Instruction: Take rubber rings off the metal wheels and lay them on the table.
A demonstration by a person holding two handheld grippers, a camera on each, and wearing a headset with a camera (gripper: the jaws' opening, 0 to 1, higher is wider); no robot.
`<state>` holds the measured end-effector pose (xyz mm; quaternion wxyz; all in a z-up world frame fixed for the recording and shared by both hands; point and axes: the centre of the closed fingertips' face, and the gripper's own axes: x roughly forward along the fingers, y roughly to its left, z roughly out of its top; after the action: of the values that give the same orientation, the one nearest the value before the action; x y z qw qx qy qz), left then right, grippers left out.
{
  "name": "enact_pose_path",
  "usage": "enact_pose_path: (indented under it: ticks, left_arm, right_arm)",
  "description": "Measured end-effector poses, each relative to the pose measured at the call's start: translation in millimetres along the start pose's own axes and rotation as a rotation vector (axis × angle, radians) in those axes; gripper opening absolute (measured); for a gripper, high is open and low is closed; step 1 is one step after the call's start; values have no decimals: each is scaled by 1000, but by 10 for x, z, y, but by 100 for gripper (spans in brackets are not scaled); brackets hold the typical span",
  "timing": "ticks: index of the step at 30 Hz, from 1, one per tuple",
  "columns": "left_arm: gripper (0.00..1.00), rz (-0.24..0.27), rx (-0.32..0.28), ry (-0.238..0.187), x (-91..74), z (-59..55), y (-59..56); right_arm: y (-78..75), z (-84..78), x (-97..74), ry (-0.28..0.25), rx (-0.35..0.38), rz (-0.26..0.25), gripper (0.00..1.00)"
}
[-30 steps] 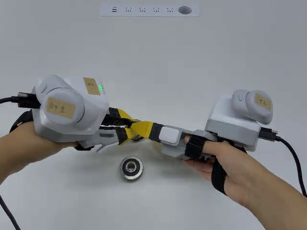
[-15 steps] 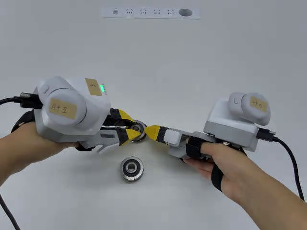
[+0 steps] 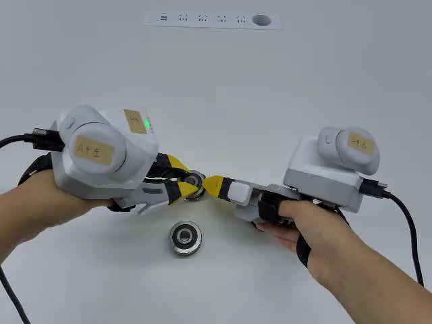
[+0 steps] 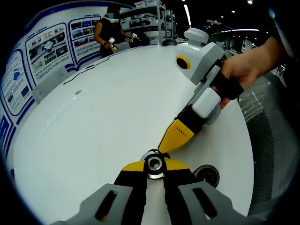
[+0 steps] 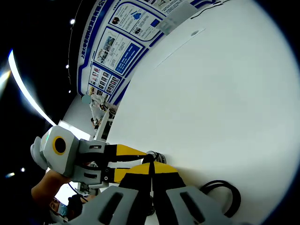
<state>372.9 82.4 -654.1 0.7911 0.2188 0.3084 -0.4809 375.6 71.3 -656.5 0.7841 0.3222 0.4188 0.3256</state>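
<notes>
My left gripper (image 3: 183, 188) is shut on a small metal wheel (image 3: 195, 181), which it holds above the table; the same wheel (image 4: 154, 165) sits between its yellow jaws (image 4: 154, 168). My right gripper (image 3: 214, 186) comes in from the right, jaws closed, with its yellow tip against that wheel's rim (image 5: 155, 155). A thin black strip of the rubber ring (image 5: 149, 158) shows pinched between its tips (image 5: 150, 165). A second wheel (image 3: 184, 237) with a black ring around it lies flat on the table just below both grippers, also seen as the second wheel (image 4: 206, 175).
The white table (image 3: 223, 94) stretches away behind the grippers. A white power strip (image 3: 212, 19) lies at its far edge. A black loop (image 5: 221, 196) lies low at the right of the right gripper view. Black cables (image 3: 405, 223) trail from both grippers.
My right gripper has drawn back to the right, off the held wheel, which was covered by its tip before. The left gripper and the wheel on the table have stayed put.
</notes>
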Motion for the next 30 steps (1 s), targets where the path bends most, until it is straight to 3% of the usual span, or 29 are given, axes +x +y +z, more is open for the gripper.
enact_pose_path:
  ticks: [30]
  left_arm:
    - [13,4,-7,-10,-3,7,7]
  right_arm:
    - [116,-5,-4,17,-63,21,1]
